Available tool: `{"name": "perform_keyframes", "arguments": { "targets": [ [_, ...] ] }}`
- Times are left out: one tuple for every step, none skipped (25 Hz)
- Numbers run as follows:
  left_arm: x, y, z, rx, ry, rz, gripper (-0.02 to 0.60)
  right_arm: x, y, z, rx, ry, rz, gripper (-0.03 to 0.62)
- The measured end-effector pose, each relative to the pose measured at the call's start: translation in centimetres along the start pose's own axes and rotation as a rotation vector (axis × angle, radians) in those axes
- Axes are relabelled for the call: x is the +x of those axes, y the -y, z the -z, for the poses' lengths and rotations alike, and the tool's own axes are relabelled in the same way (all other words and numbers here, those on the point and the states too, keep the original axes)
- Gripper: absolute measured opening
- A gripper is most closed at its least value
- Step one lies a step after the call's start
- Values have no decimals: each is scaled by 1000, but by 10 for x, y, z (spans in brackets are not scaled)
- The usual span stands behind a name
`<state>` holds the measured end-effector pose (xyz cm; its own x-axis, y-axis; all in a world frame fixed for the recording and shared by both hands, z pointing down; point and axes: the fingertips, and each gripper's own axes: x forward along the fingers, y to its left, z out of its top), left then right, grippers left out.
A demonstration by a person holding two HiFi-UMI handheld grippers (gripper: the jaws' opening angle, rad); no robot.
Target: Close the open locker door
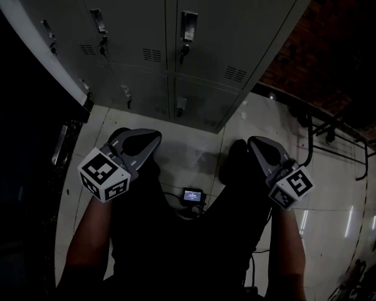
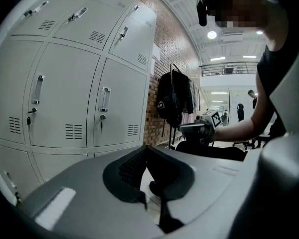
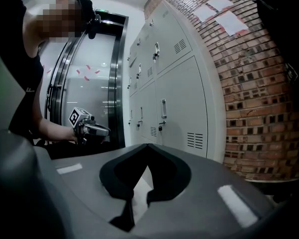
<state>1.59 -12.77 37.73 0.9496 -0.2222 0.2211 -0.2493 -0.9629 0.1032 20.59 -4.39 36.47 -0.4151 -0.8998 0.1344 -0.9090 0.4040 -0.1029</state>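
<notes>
A bank of grey lockers [image 1: 175,42] stands ahead of me, each door with a handle and a vent. Every door I can see lies flush, both here and on the lockers [image 2: 65,98] in the left gripper view and the lockers [image 3: 174,98] in the right gripper view. My left gripper [image 1: 138,142] hangs low over the person's left leg, shut and empty, well short of the lockers. My right gripper [image 1: 255,144] hangs over the right leg, also shut on nothing. In their own views the left gripper [image 2: 145,148] and right gripper [image 3: 148,146] each show the tips meeting.
A small device with a lit screen [image 1: 193,195] lies on the tiled floor between the legs, with a cable. A brick wall [image 1: 338,36] flanks the lockers on the right. A black jacket [image 2: 173,101] hangs on a rack there. A dark metal door frame [image 3: 117,78] stands on the left.
</notes>
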Motion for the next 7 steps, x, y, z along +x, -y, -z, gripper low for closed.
{"name": "perform_keyframes", "arguments": {
  "targets": [
    [0,0,0,-1,0,0,12,1,-2,-1,4,6,-6,2],
    [0,0,0,-2,-1,0,12,2,-3,-2,3,7,-10,2],
    [-1,0,1,-2,-1,0,12,1,-3,0,-6,-1,-6,2],
    [-1,1,1,-3,-1,0,12,0,-1,3,-19,-14,1,2],
    [-1,1,1,-2,-1,-1,12,0,1,6,-31,-26,8,2],
    [-1,1,1,-2,-1,-1,12,-1,2,8,-43,-37,14,2],
    [-1,1,1,-1,-1,-2,12,-2,4,10,-54,-47,20,2]
  ]
}}
